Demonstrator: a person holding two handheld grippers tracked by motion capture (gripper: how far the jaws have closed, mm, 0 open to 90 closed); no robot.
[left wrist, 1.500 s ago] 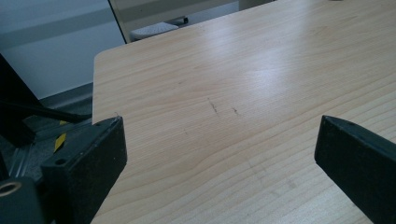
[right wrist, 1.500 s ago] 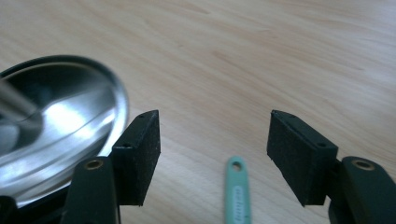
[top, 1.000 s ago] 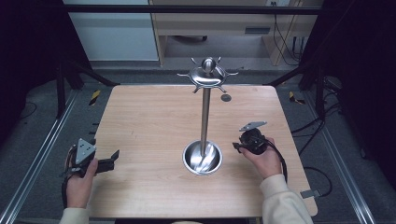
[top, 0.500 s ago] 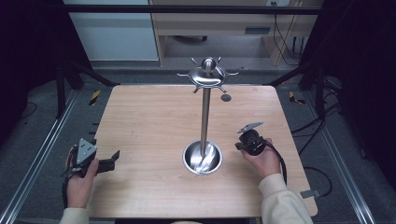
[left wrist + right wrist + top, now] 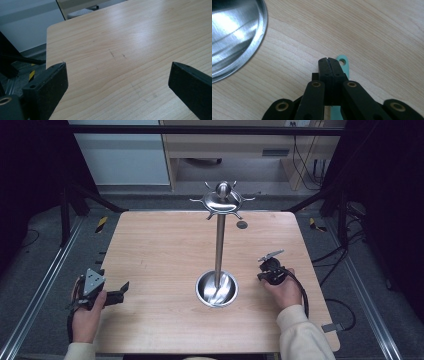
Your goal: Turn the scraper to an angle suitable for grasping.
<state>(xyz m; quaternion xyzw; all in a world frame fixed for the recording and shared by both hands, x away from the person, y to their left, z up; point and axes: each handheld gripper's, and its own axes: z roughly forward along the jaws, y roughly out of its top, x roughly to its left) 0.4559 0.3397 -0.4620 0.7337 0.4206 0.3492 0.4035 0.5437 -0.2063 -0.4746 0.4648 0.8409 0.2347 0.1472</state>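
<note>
A steel stand [image 5: 218,245] rises from a shiny bowl base [image 5: 216,289] at mid-table and carries a crown of hooks [image 5: 221,200] on top. My right gripper [image 5: 267,267] rests on the table just right of the base, jaws shut [image 5: 328,60]. A thin teal strip with a hole at its end [image 5: 343,61] lies under and beside those jaws; whether it is pinched I cannot tell. The base's rim [image 5: 249,50] fills the upper left of the right gripper view. My left gripper [image 5: 121,291] is at the table's left edge, open [image 5: 117,75] over bare wood.
The light wooden table [image 5: 160,250] has rounded corners, and a small dark disc [image 5: 242,224] lies behind the stand. Metal rails and cables run along the floor on both sides. A cable trails from the right gripper past the person's sleeve [image 5: 300,335].
</note>
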